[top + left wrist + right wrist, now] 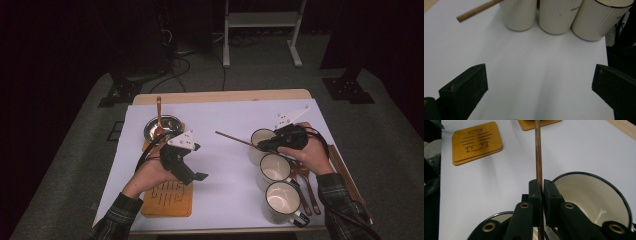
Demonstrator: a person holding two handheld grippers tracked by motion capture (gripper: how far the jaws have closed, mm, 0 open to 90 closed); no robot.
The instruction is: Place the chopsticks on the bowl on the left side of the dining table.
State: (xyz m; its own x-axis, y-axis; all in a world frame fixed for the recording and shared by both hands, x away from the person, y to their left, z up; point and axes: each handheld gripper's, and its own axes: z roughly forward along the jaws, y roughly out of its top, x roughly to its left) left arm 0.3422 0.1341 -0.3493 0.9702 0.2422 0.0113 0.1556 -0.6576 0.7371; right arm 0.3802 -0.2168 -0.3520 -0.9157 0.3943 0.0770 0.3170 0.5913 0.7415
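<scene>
spoon handle (pixel 538 150): smooth wood | mugs (pixel 559 15): glossy enamel, ribbed | coaster (pixel 476 142): matt wood | bowl (pixel 161 129): shiny metal

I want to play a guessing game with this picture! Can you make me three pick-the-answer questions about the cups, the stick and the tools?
1. Where is the metal bowl?
A. On the left of the white sheet
B. Inside a cup
C. On the floor

2. How many cream cups stand in the row?
A. One
B. Three
C. Five

3. What is the right tool doing?
A. Hanging wide open
B. Lying on the coaster
C. Pinching a wooden stick

Answers:
1. A: the high view shows the metal bowl on the left part of the white sheet.
2. B: three cream cups stand side by side at the right.
3. C: the right tool has its jaws closed on the wooden stick, while the left tool is open with nothing in it.
</scene>
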